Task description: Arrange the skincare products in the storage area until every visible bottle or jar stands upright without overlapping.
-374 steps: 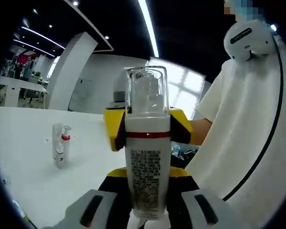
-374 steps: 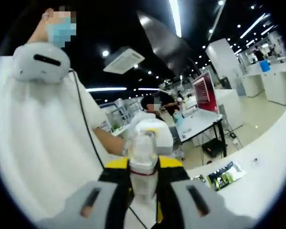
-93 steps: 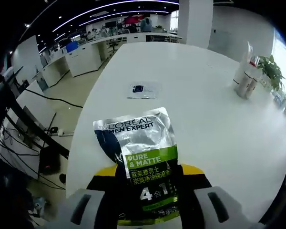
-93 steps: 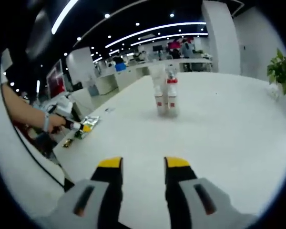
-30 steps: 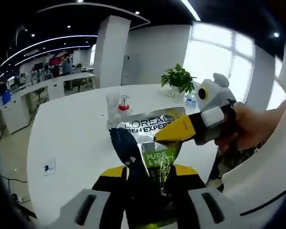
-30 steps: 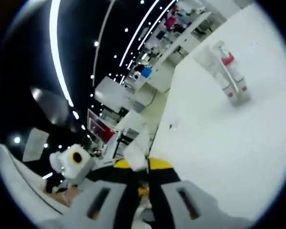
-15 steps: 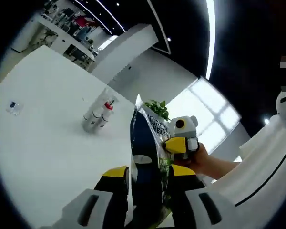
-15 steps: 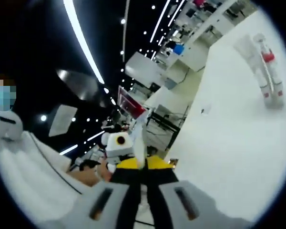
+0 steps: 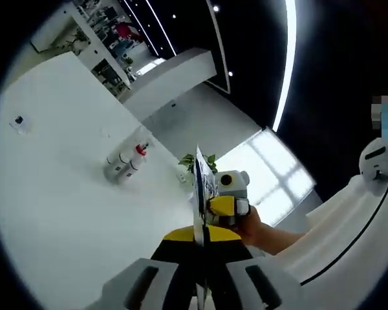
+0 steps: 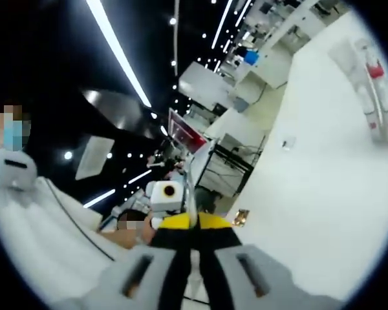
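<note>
Pinching one sachet (image 9: 199,194) edge-on, both grippers, left (image 9: 199,236) and right (image 10: 189,223), met raised, bottles (image 9: 121,163) beyond on the table (image 9: 58,194).

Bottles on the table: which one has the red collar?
In the left gripper view, the bottle farther from the table's near edge has the red collar; its neighbour beside it is plain white.

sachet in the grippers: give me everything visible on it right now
The sachet is a flat foil-looking pouch, seen almost edge-on in the left gripper view: a thin silvery strip with dark print and a bit of blue, text unreadable. It stands upright in the air, off the white table. The left gripper pinches its lower part, and the right gripper clamps it from the other side. In the right gripper view it shows as a pale sliver rising between closed jaws.
</note>
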